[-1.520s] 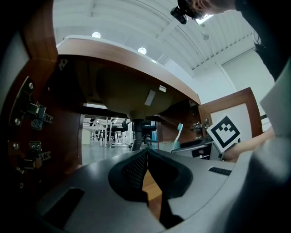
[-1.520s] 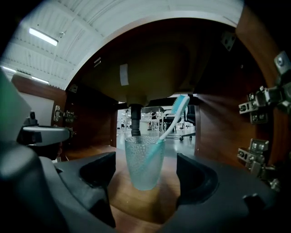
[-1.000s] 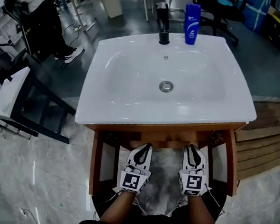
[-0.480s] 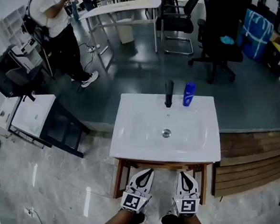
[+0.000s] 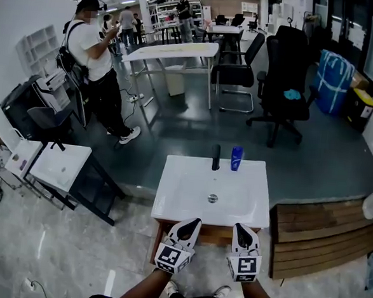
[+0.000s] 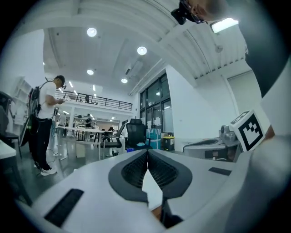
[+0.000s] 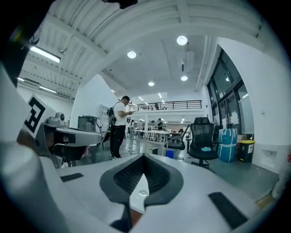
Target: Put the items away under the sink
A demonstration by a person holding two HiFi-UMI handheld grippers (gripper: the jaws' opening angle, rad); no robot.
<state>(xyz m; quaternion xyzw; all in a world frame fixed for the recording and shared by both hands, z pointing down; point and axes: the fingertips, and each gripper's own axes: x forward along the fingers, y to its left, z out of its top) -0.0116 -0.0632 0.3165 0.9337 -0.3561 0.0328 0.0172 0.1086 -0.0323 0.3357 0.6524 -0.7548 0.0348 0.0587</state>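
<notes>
Bottle (image 5: pixel 236 158) on sink (image 5: pixel 181 203) — rear, right of faucet (image 5: pixel 216 157)

text read: none | blue bottle (image 5: pixel 236 158) on sink (image 5: pixel 165 202): label too small to read | markers (image 5: pixel 172 257) on left gripper (image 5: pixel 195 221) and right gripper (image 5: pixel 240 226): black square patterns only; no letters or numbers

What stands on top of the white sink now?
A black faucet and a blue bottle stand at the back of the sink. The space underneath is hidden by it.
</notes>
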